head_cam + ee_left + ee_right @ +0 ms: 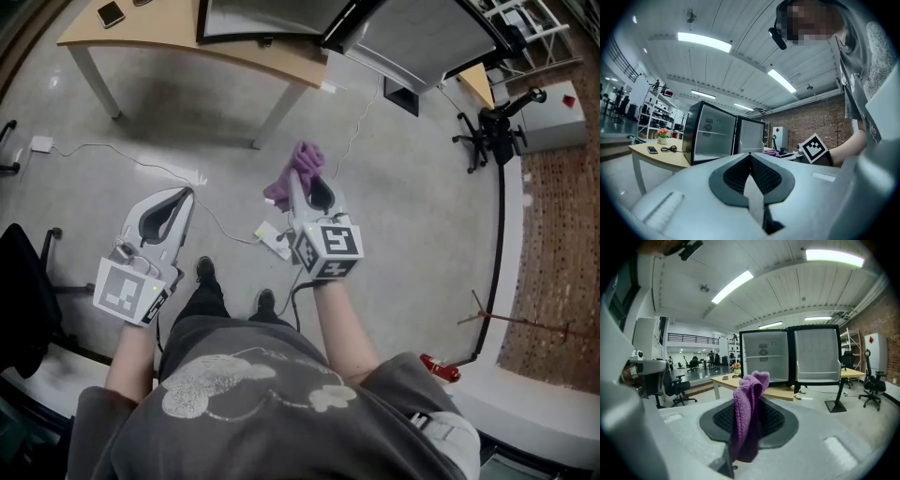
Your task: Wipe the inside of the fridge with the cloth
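A purple cloth (749, 414) hangs pinched between the jaws of my right gripper (751, 420), which is shut on it. In the head view the cloth (300, 169) bunches over the right gripper (302, 186), held over the floor in front of the person. The small black fridge (765, 357) stands on a wooden table (776, 391) ahead, its door (818, 355) swung open to the right and its white inside bare. My left gripper (751, 159) is shut with nothing in it, lower left of the right one (187, 195). The fridge (711, 136) also shows in the left gripper view.
A white power strip (275, 241) and cables lie on the floor by the person's feet. A phone (111, 13) rests on the table (178, 37). An office chair (489, 133) stands at right, a black chair (21, 291) at left.
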